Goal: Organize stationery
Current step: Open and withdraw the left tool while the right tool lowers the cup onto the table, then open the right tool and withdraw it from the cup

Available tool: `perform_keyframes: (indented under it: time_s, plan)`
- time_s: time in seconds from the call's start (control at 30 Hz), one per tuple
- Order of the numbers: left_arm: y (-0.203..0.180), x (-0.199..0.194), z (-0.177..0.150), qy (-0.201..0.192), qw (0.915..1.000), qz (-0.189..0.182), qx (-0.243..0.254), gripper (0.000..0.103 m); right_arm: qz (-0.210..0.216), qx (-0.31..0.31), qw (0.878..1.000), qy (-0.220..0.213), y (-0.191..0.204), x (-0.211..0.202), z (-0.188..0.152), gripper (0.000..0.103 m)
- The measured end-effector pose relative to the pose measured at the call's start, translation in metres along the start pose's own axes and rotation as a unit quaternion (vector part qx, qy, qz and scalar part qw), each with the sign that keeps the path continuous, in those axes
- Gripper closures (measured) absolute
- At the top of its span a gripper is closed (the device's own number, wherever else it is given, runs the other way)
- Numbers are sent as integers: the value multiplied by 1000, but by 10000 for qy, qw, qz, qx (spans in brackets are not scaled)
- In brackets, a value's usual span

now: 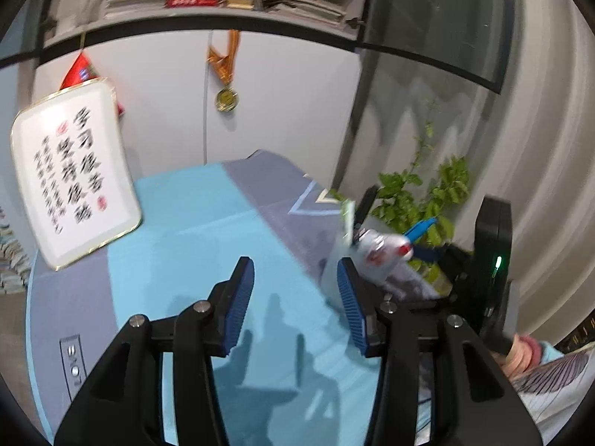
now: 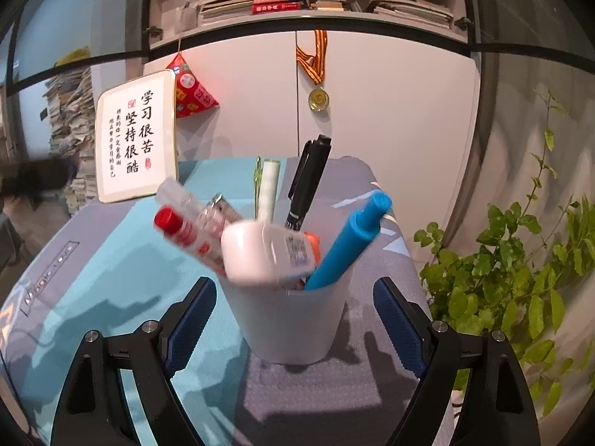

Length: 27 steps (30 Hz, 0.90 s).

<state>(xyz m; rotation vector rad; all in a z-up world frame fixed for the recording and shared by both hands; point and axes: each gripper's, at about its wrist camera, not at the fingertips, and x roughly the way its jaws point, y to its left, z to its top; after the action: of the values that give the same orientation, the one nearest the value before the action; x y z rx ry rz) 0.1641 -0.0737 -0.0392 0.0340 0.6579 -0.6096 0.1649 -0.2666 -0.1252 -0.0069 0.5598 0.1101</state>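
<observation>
Cup [image 2: 293, 319] stands on our worktop [image 2: 111, 278] between the spread right gripper [image 2: 295, 316] fingers — untouched, crammed with pens. Left gripper [image 1: 295, 304] gapes too, holding nothing.

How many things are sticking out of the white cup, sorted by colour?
In the white cup, right wrist view:
Blue: 1, blue pen
Black: 1, black marker
White: 2, white stick, white block
Red-capped: 1, red-capped tube
Clear: 1, clear item
Total: 6

An orange bit behind the block is too hidden to count.
</observation>
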Motion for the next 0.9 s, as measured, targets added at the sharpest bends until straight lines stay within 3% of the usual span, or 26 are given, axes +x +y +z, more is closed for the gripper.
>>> perform_keyframes:
  time_s: [0.2,0.27,0.47,0.7,0.9]
  plan:
    - [18,-6,-21,-15,9999,133,-40,58,-390,-292,9988,111,12,10,12,16]
    - [18,-6,-26,-17,9997,221,30,58,-423,-255,9987,133,12,12,15,33]
    - [30,-6,-34,-44,9998,192,47,58,-604,-305,9975,216,25,12,18,34]
    - [51,-9,-39,-76,9992,353,-183,58,-315,-146,9992,215,42,20,32,34]
    - [71,-15,-43,-134,9955,905,-265,57,-37,-287,9995,99,80,39,59,34]
